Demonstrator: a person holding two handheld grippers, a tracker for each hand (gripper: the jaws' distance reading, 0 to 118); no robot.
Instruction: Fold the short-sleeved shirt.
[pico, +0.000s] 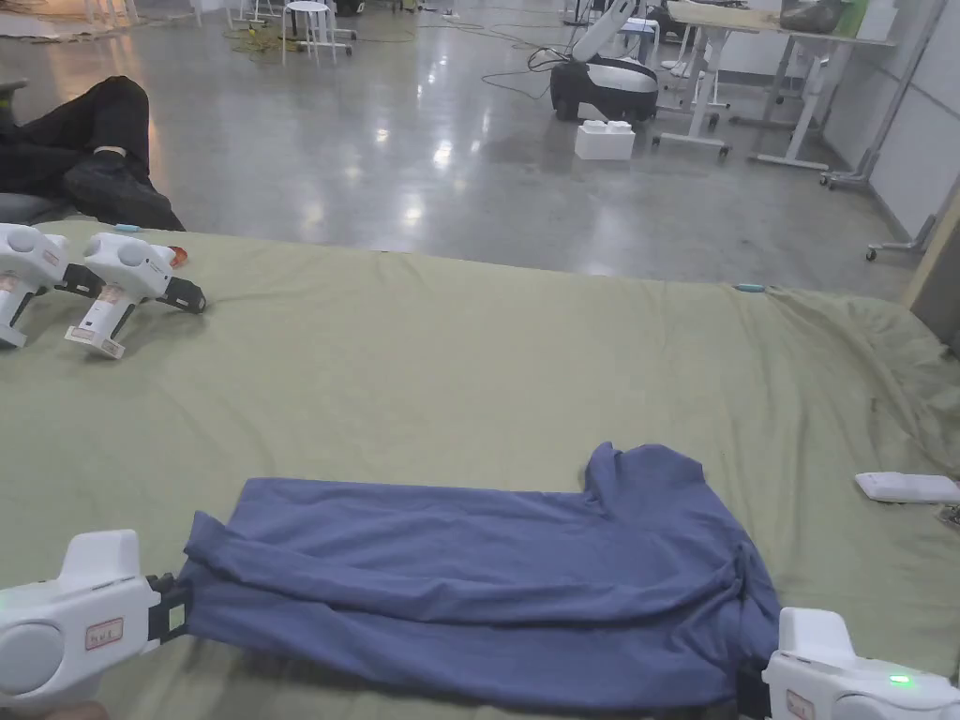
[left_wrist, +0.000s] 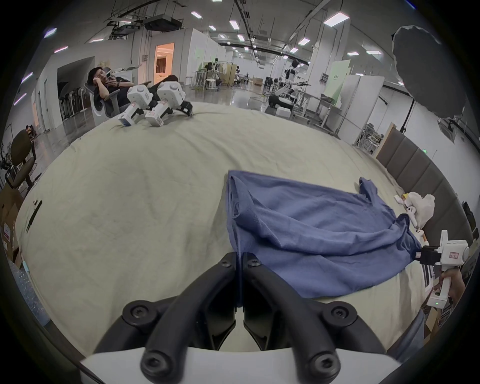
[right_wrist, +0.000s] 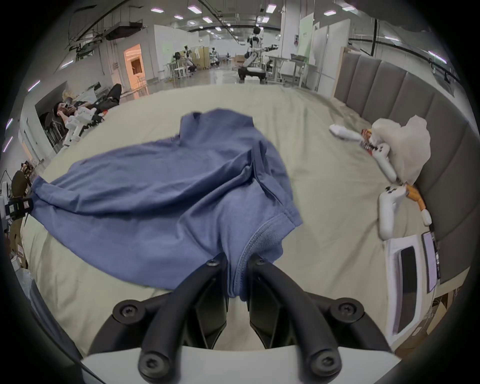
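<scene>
Head view: your blue short-sleeved shirt (pico: 487, 581) lies partly folded lengthwise on the near part of the bed (pico: 469, 356), over the pale green sheet. Your left tongs (pico: 173, 609) meet its left end; your right tongs (pico: 750, 689) meet its right end. Two spare grippers (pico: 103, 281) rest at the bed's far left edge. A white remote (pico: 905, 487) lies near the right edge.

Left gripper view: your left tongs (left_wrist: 239, 256) are clamped tight on a thin edge of the shirt (left_wrist: 311, 233), both jaws pressing the cloth. Your right tongs (left_wrist: 418, 256) reach the shirt's far end.

Right gripper view: your right tongs (right_wrist: 237, 262) grip a bunched hemmed edge of the shirt (right_wrist: 161, 197), cloth pinched between both jaws. White controllers (right_wrist: 384, 166) lie beside the grey headboard (right_wrist: 415, 104).
</scene>
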